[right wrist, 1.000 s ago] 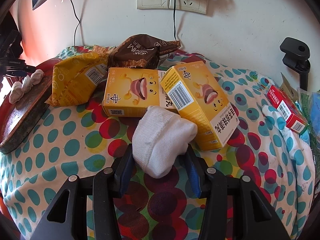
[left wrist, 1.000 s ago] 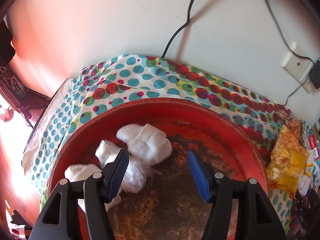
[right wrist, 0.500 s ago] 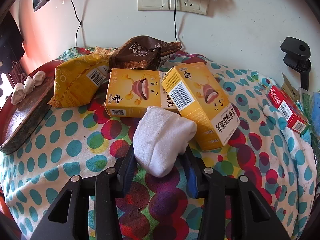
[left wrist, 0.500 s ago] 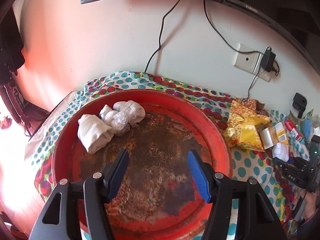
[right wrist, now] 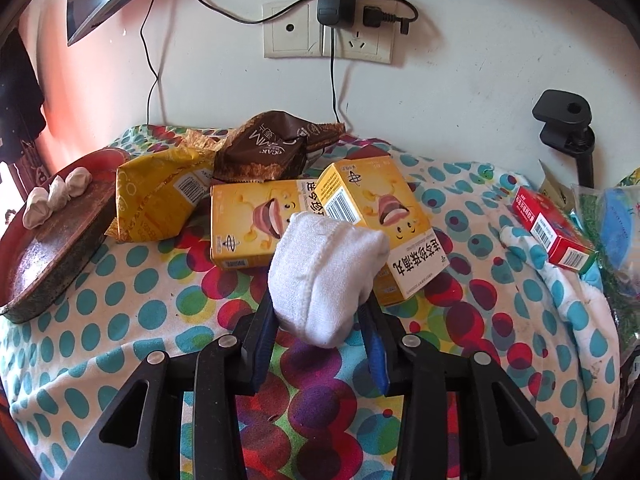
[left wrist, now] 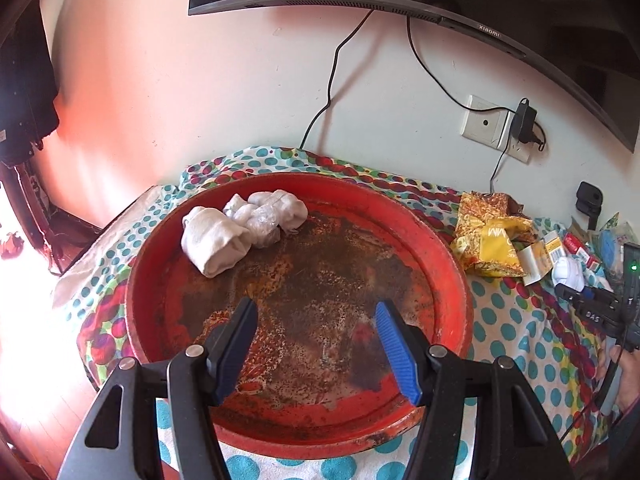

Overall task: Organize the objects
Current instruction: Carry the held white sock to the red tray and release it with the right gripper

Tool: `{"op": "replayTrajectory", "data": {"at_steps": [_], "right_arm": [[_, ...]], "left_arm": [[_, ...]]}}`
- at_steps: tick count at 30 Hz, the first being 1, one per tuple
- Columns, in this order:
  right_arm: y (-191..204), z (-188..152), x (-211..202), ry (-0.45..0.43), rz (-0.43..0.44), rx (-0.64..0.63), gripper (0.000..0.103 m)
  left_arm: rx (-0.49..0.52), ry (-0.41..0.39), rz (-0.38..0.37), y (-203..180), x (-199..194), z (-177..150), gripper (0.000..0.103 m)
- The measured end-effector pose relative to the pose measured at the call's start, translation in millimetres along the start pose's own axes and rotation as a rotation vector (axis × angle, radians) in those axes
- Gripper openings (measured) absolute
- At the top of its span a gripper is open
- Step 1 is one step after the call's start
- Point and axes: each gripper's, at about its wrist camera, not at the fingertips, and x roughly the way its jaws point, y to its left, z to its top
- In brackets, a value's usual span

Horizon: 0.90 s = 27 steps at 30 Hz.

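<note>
Two hand-held grippers: left (left wrist: pixel 316 340) spread, empty; right (right wrist: pixel 320 320) closing on sock (right wrist: pixel 326 272) (pads half-hidden).

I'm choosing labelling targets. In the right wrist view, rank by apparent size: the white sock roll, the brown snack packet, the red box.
1. white sock roll, though it sits nearest the camera, which inflates it
2. brown snack packet
3. red box

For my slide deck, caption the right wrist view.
Right hand-held gripper closing on a rolled white sock beside two yellow medicine boxes.
</note>
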Motion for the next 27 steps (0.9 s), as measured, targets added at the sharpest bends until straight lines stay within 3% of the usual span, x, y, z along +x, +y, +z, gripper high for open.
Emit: {"op": "replayTrajectory", "data": {"at_steps": [7,13,19,27], "right_arm": [[2.4,0.8,-3.9,-0.005,-0.053,-0.008,0.037],[13.4,5.1,-25.5,-0.009,-0.018,0.0,0.037],[53.5,39.1,-50.7,-0.047,0.106,-0.045,0.037],[135.1,79.0,-32.3,-0.022,0.281,-0.138,0.037]], "left_arm": [[0.056,-0.027,-0.08,-4.9,-7.8,-1.7,0.063],[0.047,-0.026,-0.123,-3.9,-8.5,-1.7,0.063],[0.033,0.004,-0.152,-2.4,-7.0,-8.0,0.063],[0.051,0.012,-0.133,9.3,-13.0,-18.4,0.063]]}}
